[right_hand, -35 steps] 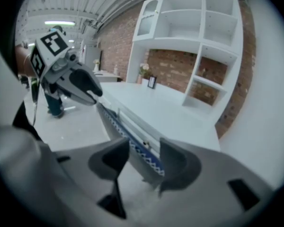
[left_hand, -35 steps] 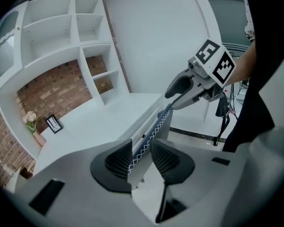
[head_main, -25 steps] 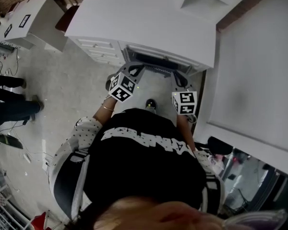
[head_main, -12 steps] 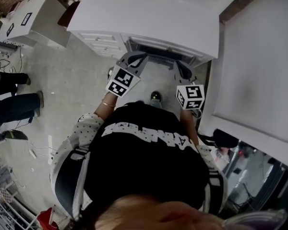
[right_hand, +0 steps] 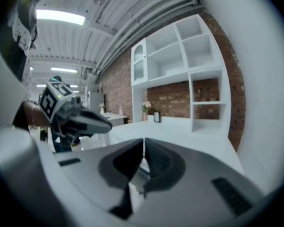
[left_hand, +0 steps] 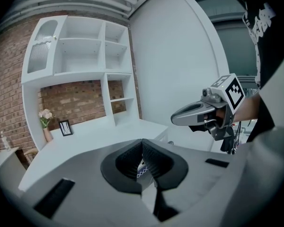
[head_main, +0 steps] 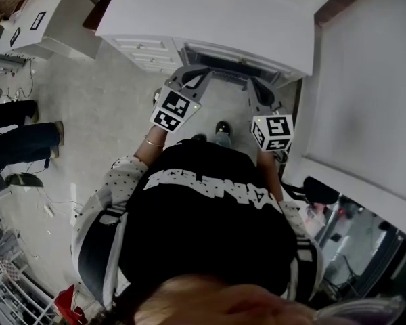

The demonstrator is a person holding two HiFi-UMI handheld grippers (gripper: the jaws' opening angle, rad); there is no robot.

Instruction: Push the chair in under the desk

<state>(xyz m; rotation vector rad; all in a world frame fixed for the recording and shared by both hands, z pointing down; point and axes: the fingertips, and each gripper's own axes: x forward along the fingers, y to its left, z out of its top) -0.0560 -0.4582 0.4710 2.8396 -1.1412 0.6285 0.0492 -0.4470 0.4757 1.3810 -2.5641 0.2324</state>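
In the head view the white desk (head_main: 203,12) fills the top. The chair (head_main: 224,65) shows only as a white-framed dark strip at the desk's front edge, tucked under the top. My left gripper (head_main: 191,75) and right gripper (head_main: 257,90) are held side by side just in front of it, pointing at the desk. I cannot tell whether either touches the chair. Both are shut with nothing held: the left gripper (left_hand: 142,144) and the right gripper (right_hand: 143,145) each have their jaws pressed together above the desk top (left_hand: 85,143).
A white shelf unit (left_hand: 85,56) stands on the desk against a brick wall, with a flower vase (left_hand: 45,122) and a small frame (left_hand: 65,127). Drawers (head_main: 145,54) sit left of the chair. A white panel (head_main: 365,93) stands at the right; a person's legs (head_main: 20,144) at the left.
Both grippers have risen a little and sit slightly closer to the desk edge. The legs at the left have shifted.
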